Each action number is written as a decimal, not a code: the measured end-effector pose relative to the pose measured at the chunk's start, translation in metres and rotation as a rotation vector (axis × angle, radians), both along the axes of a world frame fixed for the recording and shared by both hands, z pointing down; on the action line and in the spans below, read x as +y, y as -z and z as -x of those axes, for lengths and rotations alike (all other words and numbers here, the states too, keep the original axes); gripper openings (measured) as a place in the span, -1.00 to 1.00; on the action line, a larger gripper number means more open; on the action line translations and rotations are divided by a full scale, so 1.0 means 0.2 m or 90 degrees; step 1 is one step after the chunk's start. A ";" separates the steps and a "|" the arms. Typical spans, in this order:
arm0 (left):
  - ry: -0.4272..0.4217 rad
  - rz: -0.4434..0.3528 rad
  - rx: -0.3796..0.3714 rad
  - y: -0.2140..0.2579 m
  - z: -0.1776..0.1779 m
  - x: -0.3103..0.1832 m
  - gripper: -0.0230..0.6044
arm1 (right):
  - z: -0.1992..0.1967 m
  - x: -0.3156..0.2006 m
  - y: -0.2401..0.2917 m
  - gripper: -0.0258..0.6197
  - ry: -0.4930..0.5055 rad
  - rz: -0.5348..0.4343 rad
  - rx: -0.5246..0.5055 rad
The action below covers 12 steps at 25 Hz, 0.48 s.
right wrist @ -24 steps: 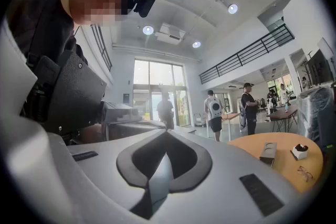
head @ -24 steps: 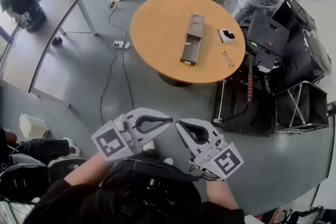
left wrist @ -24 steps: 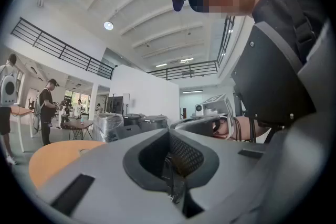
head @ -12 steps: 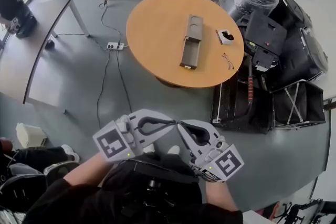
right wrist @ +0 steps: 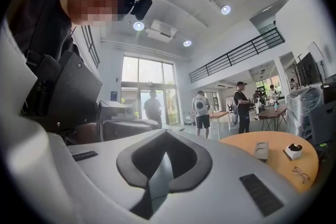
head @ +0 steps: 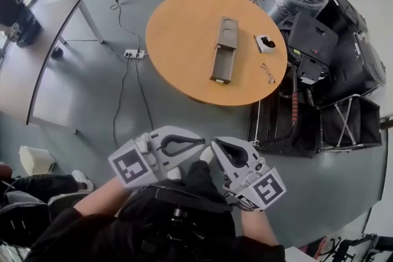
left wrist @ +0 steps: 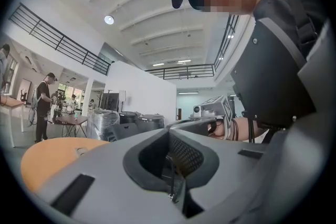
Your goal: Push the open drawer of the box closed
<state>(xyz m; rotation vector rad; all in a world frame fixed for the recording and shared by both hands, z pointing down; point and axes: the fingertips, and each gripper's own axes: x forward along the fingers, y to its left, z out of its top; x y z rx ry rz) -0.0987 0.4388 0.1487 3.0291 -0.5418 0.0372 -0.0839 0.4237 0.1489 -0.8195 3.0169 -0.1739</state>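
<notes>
A long grey box [head: 226,30] lies on the round wooden table [head: 178,40], far ahead of me. Its drawer [head: 222,64] is pulled out toward my side and looks empty. Both grippers are held close to my body over the grey floor, well short of the table. The left gripper [head: 198,142] and the right gripper [head: 216,147] point at each other, tips nearly touching, both shut on nothing. In the right gripper view the box [right wrist: 261,150] shows small on the table [right wrist: 273,162]. The left gripper view catches only the table's edge [left wrist: 47,157].
A small white holder [head: 264,42] and a pair of glasses [head: 268,73] lie on the table right of the box. Black cases [head: 319,46] and a rack [head: 276,126] crowd the right side. A power strip [head: 132,53] with cables lies left of the table. People stand at the far end.
The view has shifted a little toward the table. Both grippers stayed shut and close together near my body. The people at the far end moved further off.
</notes>
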 end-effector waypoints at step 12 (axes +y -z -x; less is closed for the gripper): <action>0.029 0.004 0.003 -0.07 -0.23 -0.40 -0.83 | -0.20 -0.35 -0.08 -0.91 0.046 -0.009 -0.001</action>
